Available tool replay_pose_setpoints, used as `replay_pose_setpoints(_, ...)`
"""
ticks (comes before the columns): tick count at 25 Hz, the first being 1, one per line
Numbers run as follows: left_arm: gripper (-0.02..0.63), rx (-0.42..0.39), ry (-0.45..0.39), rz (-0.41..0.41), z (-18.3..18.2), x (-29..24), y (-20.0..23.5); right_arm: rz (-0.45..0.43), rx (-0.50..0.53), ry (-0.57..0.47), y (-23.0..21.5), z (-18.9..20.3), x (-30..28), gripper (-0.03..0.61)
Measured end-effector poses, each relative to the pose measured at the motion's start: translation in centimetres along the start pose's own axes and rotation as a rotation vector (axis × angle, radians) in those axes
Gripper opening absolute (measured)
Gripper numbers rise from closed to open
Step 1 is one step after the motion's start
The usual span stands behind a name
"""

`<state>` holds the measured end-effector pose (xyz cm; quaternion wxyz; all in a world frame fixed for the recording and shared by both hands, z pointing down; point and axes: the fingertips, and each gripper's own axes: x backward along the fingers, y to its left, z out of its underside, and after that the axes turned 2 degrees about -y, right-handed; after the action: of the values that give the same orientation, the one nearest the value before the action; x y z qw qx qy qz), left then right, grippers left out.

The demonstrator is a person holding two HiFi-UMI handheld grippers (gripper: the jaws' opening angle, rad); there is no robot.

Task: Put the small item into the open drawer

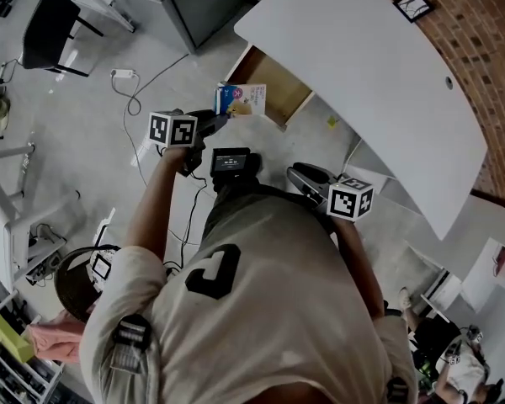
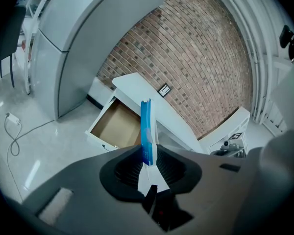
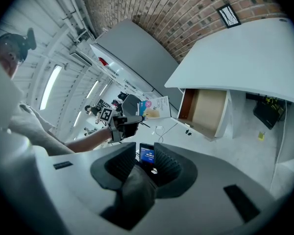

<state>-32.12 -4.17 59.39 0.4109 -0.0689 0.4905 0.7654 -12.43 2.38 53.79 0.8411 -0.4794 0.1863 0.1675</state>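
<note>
The left claw (image 2: 148,156) is squeezed shut on a thin, flat box (image 2: 145,126). It pinches the box by its bottom edge, so the box stands straight up out of the claw. The box is blue and white. It is up in the air, not in the drawer (image 2: 115,124) yet.

The drawer is open. It is in front of the left claw and lower down, under the white tabletop (image 1: 362,82). It looks bare inside.

The right claw (image 3: 146,153) has its jaws apart and holds nothing. It waits back by the person's body. A small screen (image 3: 147,154) shows through its gap.

I think the box is very light. It looks like thin card, so it could bend or squash if it is squeezed too hard. Its sides look smooth, so it might slip. The best place to hold it is across the two flat sides, near an edge, like now. Held only at the bottom, it could tip over, so a gentle, steady hold seems best.
</note>
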Motion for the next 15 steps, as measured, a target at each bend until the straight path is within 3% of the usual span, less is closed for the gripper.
replay_pose_setpoints(10,0.078,-0.013,0.067,0.006,0.1,-1.9,-0.1,-0.034,-0.037,0.064,-0.2,0.4,-0.9,0.098)
replay_pose_setpoints(15,0.078,-0.054,0.116,-0.028,-0.5,-4.0,-1.0,-0.071,-0.070,0.027,-1.7,-0.7,0.0,0.096)
